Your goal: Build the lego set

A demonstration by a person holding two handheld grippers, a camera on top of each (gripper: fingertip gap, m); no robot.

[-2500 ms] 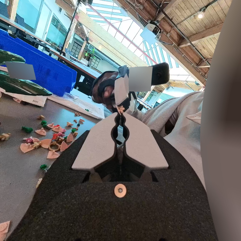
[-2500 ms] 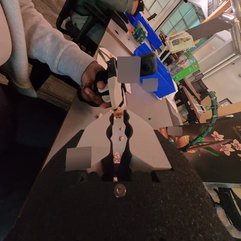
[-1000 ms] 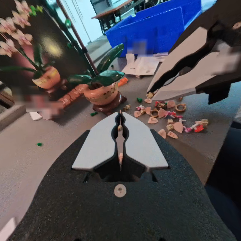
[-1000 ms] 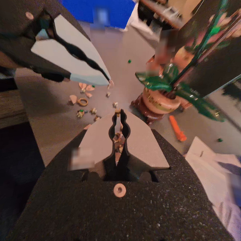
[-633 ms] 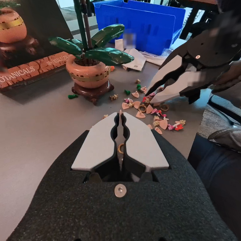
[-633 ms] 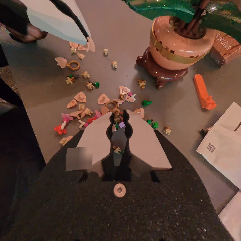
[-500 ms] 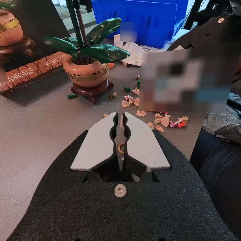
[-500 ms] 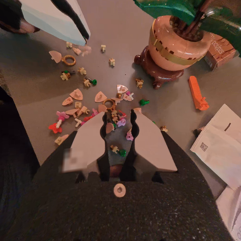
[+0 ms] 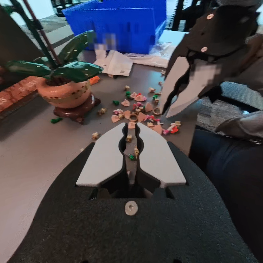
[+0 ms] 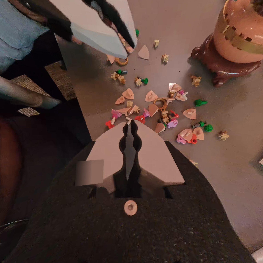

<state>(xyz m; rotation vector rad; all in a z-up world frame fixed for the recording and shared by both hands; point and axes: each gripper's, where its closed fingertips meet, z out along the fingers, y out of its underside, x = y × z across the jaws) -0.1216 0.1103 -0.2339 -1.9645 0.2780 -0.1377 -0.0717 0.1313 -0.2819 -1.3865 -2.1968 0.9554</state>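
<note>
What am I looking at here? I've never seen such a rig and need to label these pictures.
A person holds two hand-operated grippers, each with a camera looking along its two grey fingers. One picture is from the left gripper, one from the right gripper; each also shows the other. On the grey table lie small loose toy-brick pieces beside a pink brick-built flowerpot with green leaves. The right gripper seems shut on a small white piece; the left one's grip is unclear.

Two tongs (image 9: 130, 125) (image 10: 130, 122), one potted plant model (image 9: 64, 91), perhaps three gold rings (image 10: 158, 102).
</note>
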